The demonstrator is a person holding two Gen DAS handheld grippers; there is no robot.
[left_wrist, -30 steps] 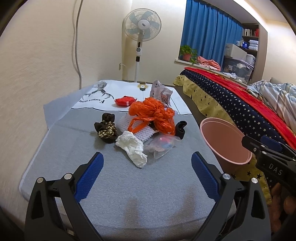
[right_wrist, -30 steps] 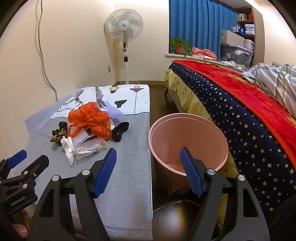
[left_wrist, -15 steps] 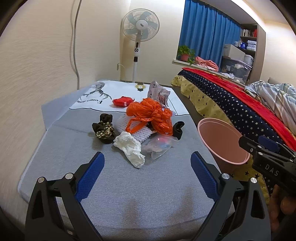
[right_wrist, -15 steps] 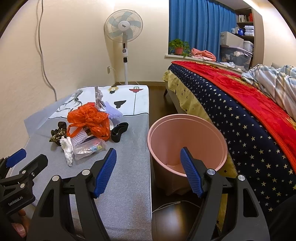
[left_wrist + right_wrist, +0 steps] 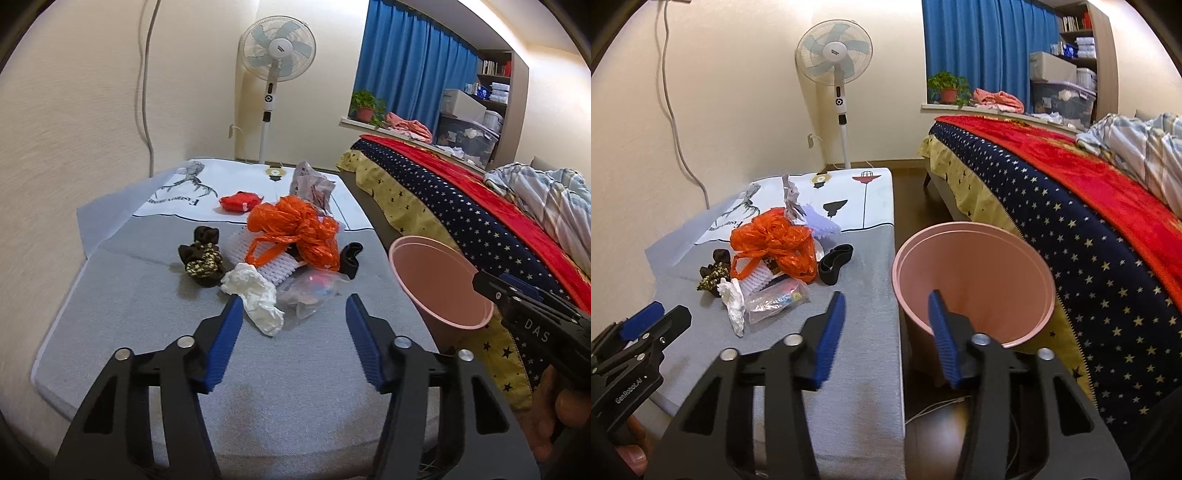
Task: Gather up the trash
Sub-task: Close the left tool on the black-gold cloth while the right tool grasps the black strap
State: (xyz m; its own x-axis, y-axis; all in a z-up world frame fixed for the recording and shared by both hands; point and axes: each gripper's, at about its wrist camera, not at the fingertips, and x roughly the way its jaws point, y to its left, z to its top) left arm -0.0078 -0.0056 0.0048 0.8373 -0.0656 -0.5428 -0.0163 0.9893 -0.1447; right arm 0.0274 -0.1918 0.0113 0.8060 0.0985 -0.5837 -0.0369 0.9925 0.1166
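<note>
A heap of trash lies on the grey mat [image 5: 258,387]: an orange plastic bag [image 5: 295,230], a crumpled white tissue [image 5: 256,295], a clear plastic bag [image 5: 312,291], a dark scrunched wrapper [image 5: 201,260], a red packet [image 5: 240,201] and a black band [image 5: 351,258]. A pink bin [image 5: 975,280] stands right of the mat. My left gripper [image 5: 293,317] hovers just short of the tissue, jaws closing with nothing between them. My right gripper [image 5: 886,312] hangs over the mat's right edge before the bin, jaws closing on nothing.
A bed with a starred cover [image 5: 1071,221] runs along the right. A standing fan [image 5: 836,74] stands by the far wall. A white printed cloth [image 5: 207,188] covers the mat's far end. A cable [image 5: 938,406] lies on the floor beneath the bin.
Both grippers' jaws have narrowed markedly. Neither hand has shifted and the trash lies as before.
</note>
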